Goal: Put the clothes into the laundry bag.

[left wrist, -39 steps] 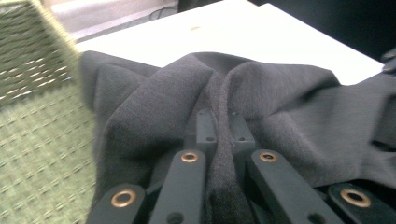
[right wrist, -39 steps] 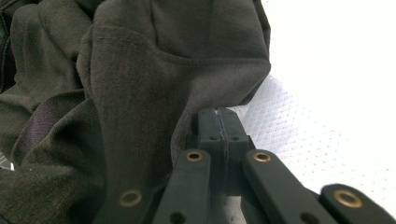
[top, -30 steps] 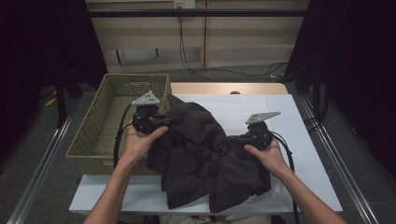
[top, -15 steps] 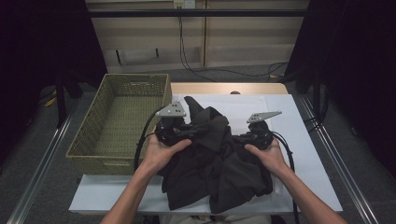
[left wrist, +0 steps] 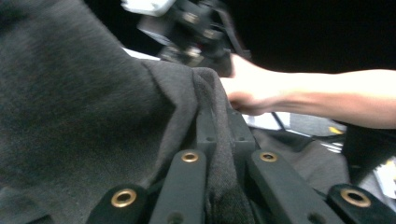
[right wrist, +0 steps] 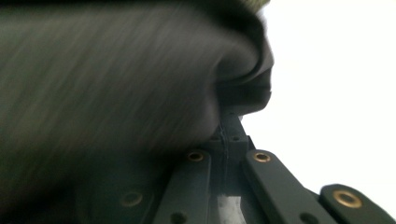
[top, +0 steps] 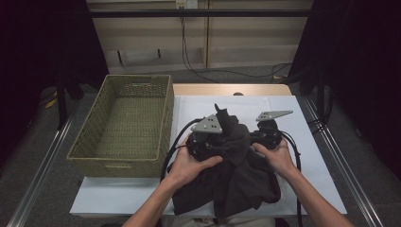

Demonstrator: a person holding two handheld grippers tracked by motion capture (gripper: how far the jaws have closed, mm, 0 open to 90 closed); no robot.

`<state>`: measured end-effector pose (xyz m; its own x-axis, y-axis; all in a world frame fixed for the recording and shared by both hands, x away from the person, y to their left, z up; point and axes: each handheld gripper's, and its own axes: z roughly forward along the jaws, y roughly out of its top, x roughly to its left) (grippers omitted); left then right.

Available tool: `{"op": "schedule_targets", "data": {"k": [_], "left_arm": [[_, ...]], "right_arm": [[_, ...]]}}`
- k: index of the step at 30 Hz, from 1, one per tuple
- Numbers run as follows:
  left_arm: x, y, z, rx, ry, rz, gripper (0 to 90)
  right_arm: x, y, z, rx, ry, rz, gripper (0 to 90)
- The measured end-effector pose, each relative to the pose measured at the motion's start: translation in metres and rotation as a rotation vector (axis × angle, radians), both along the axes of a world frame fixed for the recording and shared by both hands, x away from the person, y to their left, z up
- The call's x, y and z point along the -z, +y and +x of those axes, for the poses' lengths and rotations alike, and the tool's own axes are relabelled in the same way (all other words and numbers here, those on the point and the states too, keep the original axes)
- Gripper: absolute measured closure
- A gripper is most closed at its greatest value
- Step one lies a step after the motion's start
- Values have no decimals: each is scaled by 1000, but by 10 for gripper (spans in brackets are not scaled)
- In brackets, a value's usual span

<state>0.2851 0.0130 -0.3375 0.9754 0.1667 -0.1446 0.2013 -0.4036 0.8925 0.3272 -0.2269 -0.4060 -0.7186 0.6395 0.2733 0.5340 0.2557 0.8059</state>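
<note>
Dark fabric, a garment (top: 236, 175), is bunched on the white bench (top: 312, 189) between the two hands. A fold is pinched in the closed jaws of the left hand-held gripper (left wrist: 217, 140), and another fold is clamped by the right hand-held gripper (right wrist: 229, 133). The two are held close together at the far end of the cloth, its length trailing toward the near edge. The basket (top: 85, 156) stands just left, nearer the left hand-held gripper, with open room inside.
</note>
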Motion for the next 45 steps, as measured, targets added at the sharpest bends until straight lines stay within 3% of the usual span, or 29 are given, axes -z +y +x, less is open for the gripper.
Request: {"op": "schedule_targets", "data": {"k": [3, 7, 12, 15, 19, 22, 23, 25, 28, 31, 33, 35, 38, 40, 41, 45], "left_arm": [[0, -10, -7, 23, -19, 6, 870], [24, -29, -2, 41, 37, 44, 869], [41, -42, 1, 50, 61, 78, 869], [51, -53, 2, 45, 22, 158, 869], [76, -66, 1, 60, 22, 224, 868], [91, -72, 4, 72, 30, 225, 868], [96, -73, 6, 43, 23, 241, 868], [107, -75, 9, 34, 0, 272, 867], [112, -73, 13, 23, 23, 236, 864], [110, -72, 12, 22, 14, 222, 844], [105, -67, 11, 43, 16, 208, 793], [100, -63, 10, 41, 46, 157, 715], [90, -56, 6, 47, 32, 137, 572], [83, -50, 3, 48, 21, 124, 547], [81, -47, 2, 48, 36, 95, 522], [70, -33, 2, 60, 40, 74, 448]], "right_arm": [[-9, -7, -1, 8, -19, 30, 900], [-9, -9, -1, 19, -15, 26, 900], [-10, -12, 0, 24, -24, 22, 900], [-13, -16, -2, 27, -29, 33, 900], [-16, -19, -3, 33, -36, 40, 900], [-20, -20, -5, 37, -46, 46, 900], [-22, -20, -6, 33, -58, 40, 900], [-24, -21, -7, 36, -64, 45, 900], [-22, -17, -8, 25, -65, 29, 900], [-21, -14, -8, 28, -65, 27, 900], [-20, -14, -8, 29, -64, 26, 900], [-21, -15, -8, 32, -62, 26, 900], [-20, -16, -7, 37, -59, 34, 900], [-19, -16, -6, 37, -55, 34, 900], [-19, -16, -6, 38, -54, 34, 900], [-18, -14, -6, 35, -53, 28, 900]]}}
